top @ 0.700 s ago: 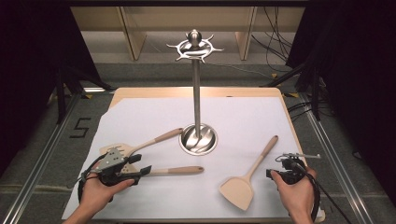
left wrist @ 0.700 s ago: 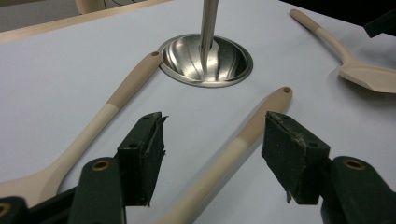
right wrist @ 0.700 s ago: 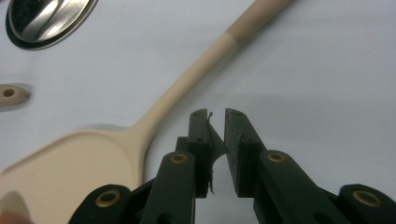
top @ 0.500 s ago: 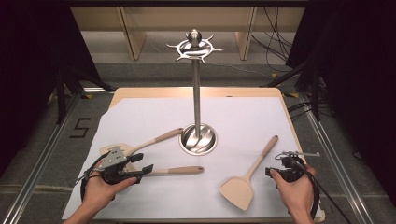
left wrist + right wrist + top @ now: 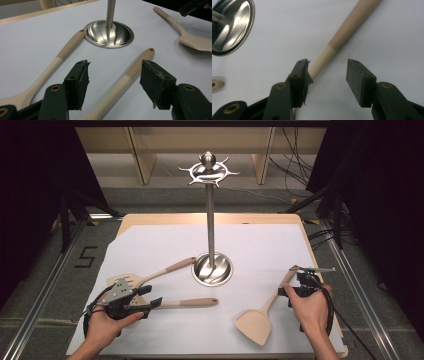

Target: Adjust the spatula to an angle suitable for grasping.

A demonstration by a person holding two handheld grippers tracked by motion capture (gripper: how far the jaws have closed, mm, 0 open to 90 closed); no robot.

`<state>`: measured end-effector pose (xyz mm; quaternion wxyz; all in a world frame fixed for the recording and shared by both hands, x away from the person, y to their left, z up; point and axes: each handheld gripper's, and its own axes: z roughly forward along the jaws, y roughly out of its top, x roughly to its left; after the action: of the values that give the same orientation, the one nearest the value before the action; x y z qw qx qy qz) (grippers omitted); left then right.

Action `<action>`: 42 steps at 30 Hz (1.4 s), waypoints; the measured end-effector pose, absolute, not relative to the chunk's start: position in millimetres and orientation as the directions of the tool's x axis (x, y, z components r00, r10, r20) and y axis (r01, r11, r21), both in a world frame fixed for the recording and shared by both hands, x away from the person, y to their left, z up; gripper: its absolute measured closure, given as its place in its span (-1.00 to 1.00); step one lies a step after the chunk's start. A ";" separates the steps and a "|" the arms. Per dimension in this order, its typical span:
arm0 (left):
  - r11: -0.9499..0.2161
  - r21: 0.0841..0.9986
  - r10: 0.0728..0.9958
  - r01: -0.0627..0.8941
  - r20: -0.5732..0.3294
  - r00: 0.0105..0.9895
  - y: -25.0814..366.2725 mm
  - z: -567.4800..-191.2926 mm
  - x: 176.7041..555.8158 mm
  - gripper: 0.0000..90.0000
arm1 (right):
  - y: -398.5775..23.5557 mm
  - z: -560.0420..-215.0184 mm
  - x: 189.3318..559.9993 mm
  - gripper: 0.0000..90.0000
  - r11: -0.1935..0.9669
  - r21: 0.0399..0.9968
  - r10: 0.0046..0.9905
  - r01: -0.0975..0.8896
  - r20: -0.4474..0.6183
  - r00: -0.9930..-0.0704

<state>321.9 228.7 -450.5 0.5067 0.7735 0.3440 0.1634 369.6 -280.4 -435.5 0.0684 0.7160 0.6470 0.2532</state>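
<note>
- Progress, judged from the layout: barely begun. All three pale wooden utensils lie flat on the white sheet [image 5: 150, 245]; the hooks at the top of the tall steel utensil stand [image 5: 210, 205] carry nothing.
- Left gripper [image 5: 156, 302]: jaws wide apart, straddling the two-tone wooden handle of the nearest utensil [image 5: 192, 303], pads not pressing on it, so nothing is held.
- Right gripper [image 5: 285, 290]: jaws likewise wide; the handle of the wooden spatula with the broad flat blade [image 5: 260, 320] runs up btwn them, close by one pad, w/o a squeeze.
- Slotted wooden turner [image 5: 160, 272] lies just behind the left gripper, its handle tip reaching almost to the stand's round base.
- Likely left to do: close on a handle, lift, hang each piece on a hook. All three to go.
- High view gives the hooks and the whole layout.
- Left gripper view adds close detail: hanging holes in the handle ends [image 5: 151, 49], the worn pad [image 5: 82, 75] clear of the wood, and the dished base [image 5: 108, 33].
- Right gripper view shows the colour break on the spatula handle [image 5: 332, 50] and the gap on the far pad's side; whether the near pad touches, can't tell.
</note>
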 end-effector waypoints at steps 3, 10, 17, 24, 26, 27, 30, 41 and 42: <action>-0.262 0.898 0.691 0.354 -0.082 0.718 227.6 -449.5 322.1 -0.13 | -277.4 -436.0 378.1 0.17 -0.158 0.386 0.959 0.909 0.280 0.048; -0.244 0.903 0.688 0.353 -0.095 0.719 225.2 -448.7 321.6 -0.13 | -262.6 -434.8 395.3 0.13 -0.178 0.280 0.959 0.943 0.263 0.103; -0.250 0.898 0.697 0.363 -0.093 0.711 227.4 -449.6 322.0 -0.13 | -254.6 -443.2 407.8 0.10 -0.190 0.207 0.952 0.960 0.276 0.129; -0.254 0.900 0.692 0.355 -0.087 0.717 226.7 -449.7 321.9 -0.13 | -245.7 -448.8 411.4 0.16 -0.227 0.180 0.950 0.957 0.258 0.177; -0.253 0.898 0.695 0.361 -0.091 0.713 225.8 -450.1 321.7 -0.13 | -246.8 -449.8 413.9 0.22 -0.179 0.155 0.963 0.972 0.228 0.141; -0.253 0.897 0.695 0.362 -0.092 0.713 225.7 -450.1 321.5 -0.13 | -247.1 -449.6 414.3 0.25 -0.168 0.153 0.966 0.974 0.221 0.132; -0.242 0.899 0.693 0.365 -0.103 0.714 225.3 -451.0 321.7 -0.13 | -235.5 -448.1 414.9 0.35 -0.289 0.116 0.937 0.950 0.236 0.256; -0.226 0.904 0.688 0.364 -0.117 0.717 226.1 -450.1 321.4 -0.12 | -232.4 -445.9 415.0 0.59 -0.073 0.176 0.978 0.982 0.204 0.036; -0.230 0.903 0.686 0.362 -0.113 0.718 226.2 -450.3 321.6 -0.12 | -231.3 -445.0 415.3 0.62 -0.069 0.170 0.978 0.983 0.204 0.033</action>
<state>321.6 226.2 -450.3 0.5184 0.7685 0.3410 0.1565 415.3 -231.3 -445.0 -0.0090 0.7186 0.6823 0.1337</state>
